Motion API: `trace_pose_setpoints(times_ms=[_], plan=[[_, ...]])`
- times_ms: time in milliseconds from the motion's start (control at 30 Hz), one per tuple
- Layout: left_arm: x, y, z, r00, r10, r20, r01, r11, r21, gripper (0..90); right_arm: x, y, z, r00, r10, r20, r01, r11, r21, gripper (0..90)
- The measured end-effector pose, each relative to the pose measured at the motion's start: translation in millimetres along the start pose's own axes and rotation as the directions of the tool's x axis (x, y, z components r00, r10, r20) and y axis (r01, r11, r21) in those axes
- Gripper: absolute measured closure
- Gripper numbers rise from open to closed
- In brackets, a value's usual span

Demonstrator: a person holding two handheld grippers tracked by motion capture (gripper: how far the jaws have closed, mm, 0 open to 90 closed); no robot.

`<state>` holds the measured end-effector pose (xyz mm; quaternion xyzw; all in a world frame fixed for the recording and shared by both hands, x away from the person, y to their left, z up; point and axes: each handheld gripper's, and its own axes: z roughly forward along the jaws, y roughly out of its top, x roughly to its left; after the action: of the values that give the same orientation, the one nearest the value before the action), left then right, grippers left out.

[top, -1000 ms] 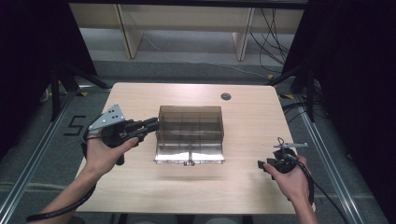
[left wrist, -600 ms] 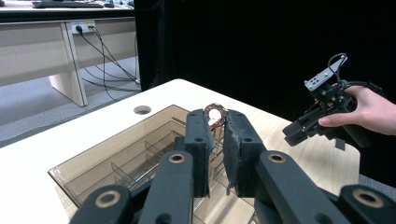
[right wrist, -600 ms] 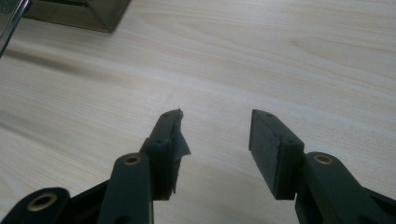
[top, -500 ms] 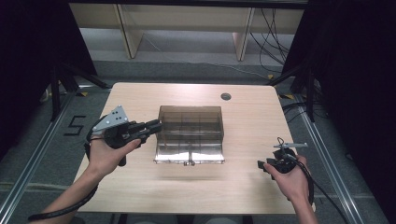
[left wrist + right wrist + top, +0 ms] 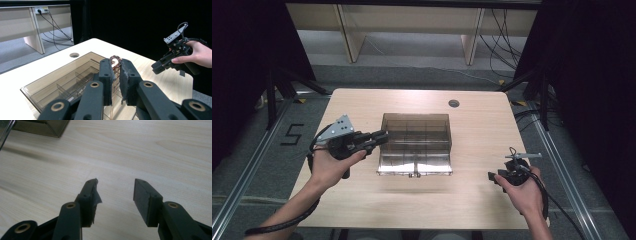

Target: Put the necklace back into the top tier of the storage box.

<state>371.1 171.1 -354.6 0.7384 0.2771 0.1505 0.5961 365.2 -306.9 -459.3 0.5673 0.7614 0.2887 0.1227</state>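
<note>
in the high view the left gripper (image 5: 379, 136) reaches the left wall of a clear brown compartment box (image 5: 414, 145) at the middle of the wooden table (image 5: 362, 200), while the right gripper (image 5: 493, 177) sits well apart near the front right edge. in the left gripper view its jaws are clamped on a small coppery ring (image 5: 115, 61) above the box (image 5: 62, 82). in the right gripper view the jaws stand wide over bare table (image 5: 150, 150), nothing between them.
</note>
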Motion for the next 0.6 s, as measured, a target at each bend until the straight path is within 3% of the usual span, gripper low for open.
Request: trace_pose_setpoints(times_ms=[600], plan=[[3.4, -8.4, 11.3, 0.9999, 0.015, 0.007, -0.016, 0.9986, 0.051, 79.8, -0.2, -0.2, 0.5, 1.0000, -0.001, -0.009, 0.001, 1.000, -0.002, 54.3]])
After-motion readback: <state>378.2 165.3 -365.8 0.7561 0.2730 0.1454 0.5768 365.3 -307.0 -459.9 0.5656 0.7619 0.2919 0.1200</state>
